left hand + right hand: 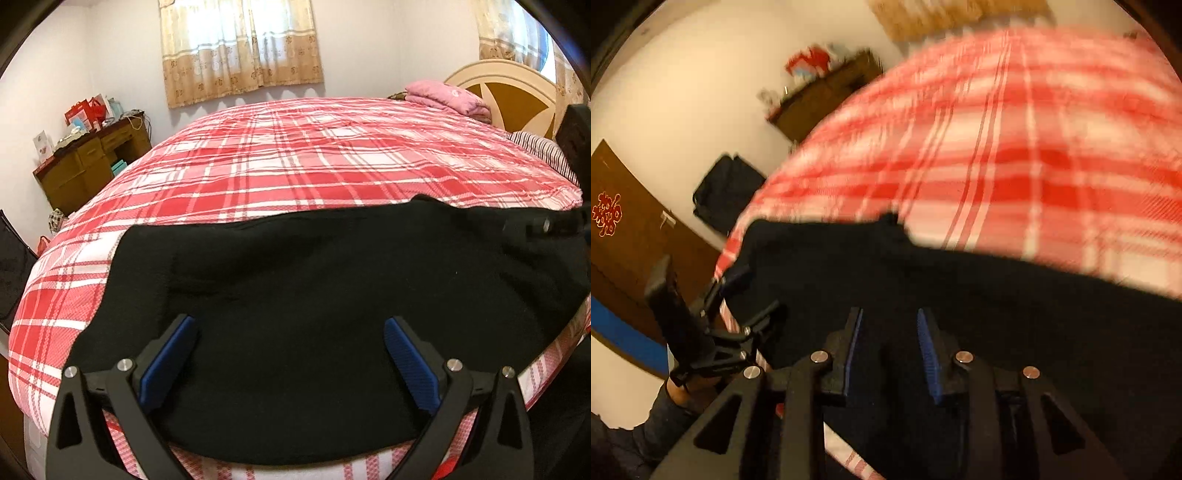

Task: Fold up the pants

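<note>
The left gripper point(290, 325) sat low in its frame, fingers spread wide over the black pants point(314, 302) and holding nothing. The right gripper point(891, 317) pointed forward from the bottom centre of its own view, jaws parted with dark cloth between them; whether they touched it could not be told. That view was motion-blurred. The pants lay flat along the near edge of the plaid bedspread point(295, 155), their right end cut off by the frame.
</note>
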A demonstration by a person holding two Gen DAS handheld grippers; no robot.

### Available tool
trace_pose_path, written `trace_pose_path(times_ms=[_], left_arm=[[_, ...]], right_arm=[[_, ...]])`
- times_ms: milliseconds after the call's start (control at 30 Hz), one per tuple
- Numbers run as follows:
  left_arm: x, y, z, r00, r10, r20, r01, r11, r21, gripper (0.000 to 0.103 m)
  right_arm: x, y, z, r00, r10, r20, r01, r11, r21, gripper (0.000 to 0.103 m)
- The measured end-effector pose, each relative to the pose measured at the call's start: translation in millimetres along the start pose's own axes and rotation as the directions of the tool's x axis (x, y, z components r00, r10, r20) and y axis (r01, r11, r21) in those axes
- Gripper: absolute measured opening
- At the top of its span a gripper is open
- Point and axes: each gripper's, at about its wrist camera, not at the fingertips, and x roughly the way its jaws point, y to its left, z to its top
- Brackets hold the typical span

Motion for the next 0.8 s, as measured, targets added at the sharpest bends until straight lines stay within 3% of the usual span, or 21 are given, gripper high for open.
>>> trace_pose_path(times_ms=[67, 133, 333, 567, 633, 800], left_arm=[[0.8, -0.7, 0.8, 1.000, 0.012, -0.009, -0.012, 1.000, 0.007, 0.103], [0.4, -1.6, 1.8, 0.999, 0.027, -0.017, -0.027, 1.000, 0.009, 0.103], [-0.8, 4.4, 2.2, 1.000, 0.029, -0.009, -0.030, 1.000, -0.011, 0.103], [-3.9, 36.3, 4.7, 0.993, 0.114, 0.020, -0.112, 0.991, -0.073, 0.103], [-0.8, 43.4, 1.3, 0.992, 0.125, 0.026, -0.123, 0.990, -0.073, 0.103], [-1.4, 44.1, 0.6, 0.990, 0.132, 0.042, -0.129, 0.990, -0.054, 0.103]], right_arm=[[-8.7, -10.1, 2.4, 0.996, -0.092, 0.016, 0.092, 0.996, 0.001, 0.037], [-4.5, -25.7, -1.0, 0.977, -0.209, -0.034, 0.209, 0.978, -0.002, 0.041], [-17.3, -39.3, -6.7, 0.988, -0.155, 0.013, 0.154, 0.988, 0.025, 0.041], [-37.3, -35.2, -16.7, 0.970, -0.233, 0.067, 0.234, 0.972, 0.000, 0.045], [-32.0, -43.0, -20.5, 0.966, -0.255, 0.038, 0.255, 0.967, 0.004, 0.049], [-47.1, -48.6, -20.6, 0.964, -0.255, 0.071, 0.255, 0.967, 0.017, 0.049]])
